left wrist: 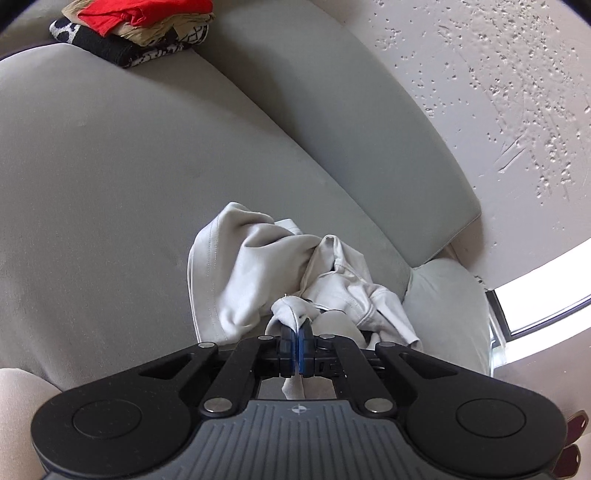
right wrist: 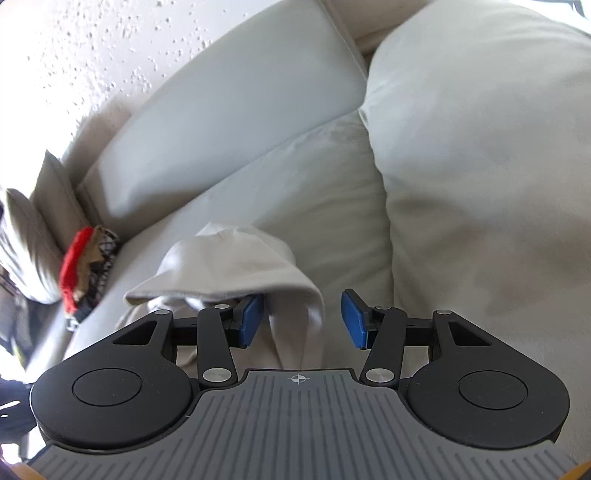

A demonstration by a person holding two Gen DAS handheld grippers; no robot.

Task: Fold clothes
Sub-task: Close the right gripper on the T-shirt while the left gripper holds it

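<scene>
Fingers (left wrist: 296, 334) pinch one pale garment (left wrist: 251, 266); three folded beyond (left wrist: 136, 29).

black tool (right wrist: 301, 319), blue pads (right wrist: 352, 319), silver rivets.

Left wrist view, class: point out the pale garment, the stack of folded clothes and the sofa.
pale garment (left wrist: 243, 266), left wrist view, crumpled middle
stack of folded clothes (left wrist: 140, 29), left wrist view, red top piece
sofa (left wrist: 110, 177), left wrist view, bare seat cushion

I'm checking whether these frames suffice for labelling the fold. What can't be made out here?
- Left wrist: what kind of garment the crumpled white garment is; the left gripper, shut on it, hides the pinched edge.
- Right wrist: the folded stack is blurred and small.
- Right wrist: right gripper body hides the cloth's lower part.
</scene>
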